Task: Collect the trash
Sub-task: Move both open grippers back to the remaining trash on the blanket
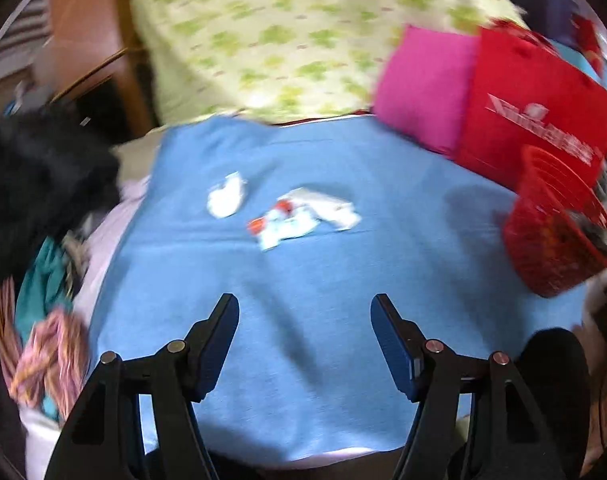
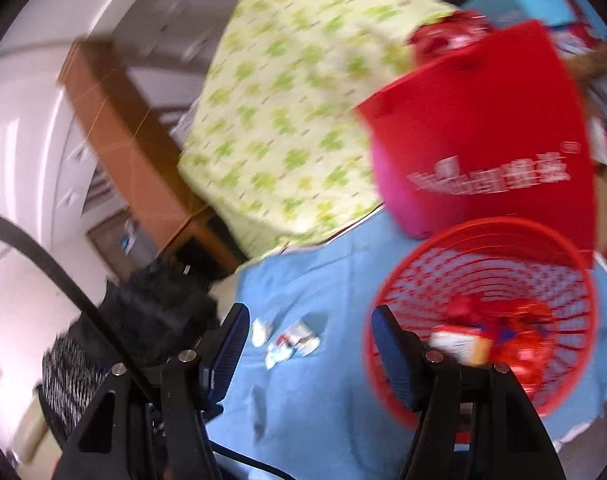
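Three bits of trash lie on a blue cloth [image 1: 303,320]: a crumpled white paper [image 1: 225,198], a red-and-white wrapper [image 1: 279,222] and a white wrapper [image 1: 329,206]. They also show small in the right wrist view [image 2: 289,342]. A red mesh basket [image 1: 559,224] stands at the right and holds red and white wrappers [image 2: 499,344]. My left gripper [image 1: 305,312] is open and empty, above the cloth short of the trash. My right gripper [image 2: 309,328] is open and empty, raised beside the basket rim [image 2: 483,226].
A green-patterned cushion [image 1: 295,36], a pink cushion [image 1: 423,88] and a red bag [image 1: 539,108] stand behind the cloth. A black furry thing [image 1: 39,192] and a pile of clothes [image 1: 47,336] lie at the left. A wooden frame [image 2: 131,120] is behind.
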Motion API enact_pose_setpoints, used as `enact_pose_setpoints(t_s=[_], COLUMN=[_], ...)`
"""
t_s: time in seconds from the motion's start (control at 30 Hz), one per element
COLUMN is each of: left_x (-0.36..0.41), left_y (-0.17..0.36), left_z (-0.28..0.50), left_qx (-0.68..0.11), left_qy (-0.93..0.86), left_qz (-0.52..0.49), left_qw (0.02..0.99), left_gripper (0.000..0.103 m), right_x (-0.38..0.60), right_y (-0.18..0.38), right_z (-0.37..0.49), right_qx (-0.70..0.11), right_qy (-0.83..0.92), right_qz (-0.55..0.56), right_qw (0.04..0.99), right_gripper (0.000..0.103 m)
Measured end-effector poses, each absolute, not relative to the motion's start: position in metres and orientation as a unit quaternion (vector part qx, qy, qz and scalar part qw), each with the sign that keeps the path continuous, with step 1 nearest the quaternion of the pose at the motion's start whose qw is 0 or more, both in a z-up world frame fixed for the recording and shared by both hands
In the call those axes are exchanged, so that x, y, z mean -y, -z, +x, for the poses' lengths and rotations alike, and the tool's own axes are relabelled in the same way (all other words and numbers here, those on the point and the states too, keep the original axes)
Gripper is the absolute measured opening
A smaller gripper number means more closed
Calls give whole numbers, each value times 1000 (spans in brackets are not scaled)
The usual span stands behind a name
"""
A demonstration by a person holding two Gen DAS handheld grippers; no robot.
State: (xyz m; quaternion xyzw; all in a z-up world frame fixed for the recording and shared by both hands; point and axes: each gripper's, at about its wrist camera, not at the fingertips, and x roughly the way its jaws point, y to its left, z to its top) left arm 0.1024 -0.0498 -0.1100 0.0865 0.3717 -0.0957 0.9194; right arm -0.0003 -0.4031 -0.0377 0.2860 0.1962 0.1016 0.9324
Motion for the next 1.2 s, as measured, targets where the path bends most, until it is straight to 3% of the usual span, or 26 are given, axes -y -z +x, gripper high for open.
enact_pose_setpoints(t_s=[0.53, 0.87, 0.93, 1.1, 1.2], left_x=[-47, -79, -85, -94, -91], left_y=[176, 200, 201, 198, 193], left_z=[131, 162, 169, 196, 216], left_qx=[-412, -424, -425, -417, -408], left_qy=[30, 10, 8, 10, 20], left_qz=[17, 9, 9, 16, 22], left_qw=[910, 905, 905, 909, 912], left_gripper=[69, 69, 69, 69, 69], right_x=[243, 192, 189, 190, 179], right_y=[108, 199, 222, 256, 250], right_z=[144, 281, 310, 352, 362], right_qx=[-372, -465, -481, -482, -478], right_qy=[-205, -180, -155, -95, -93], right_qz=[213, 285, 317, 378, 342], right_qw=[880, 819, 802, 785, 804], right_gripper=[67, 65, 58, 55, 21])
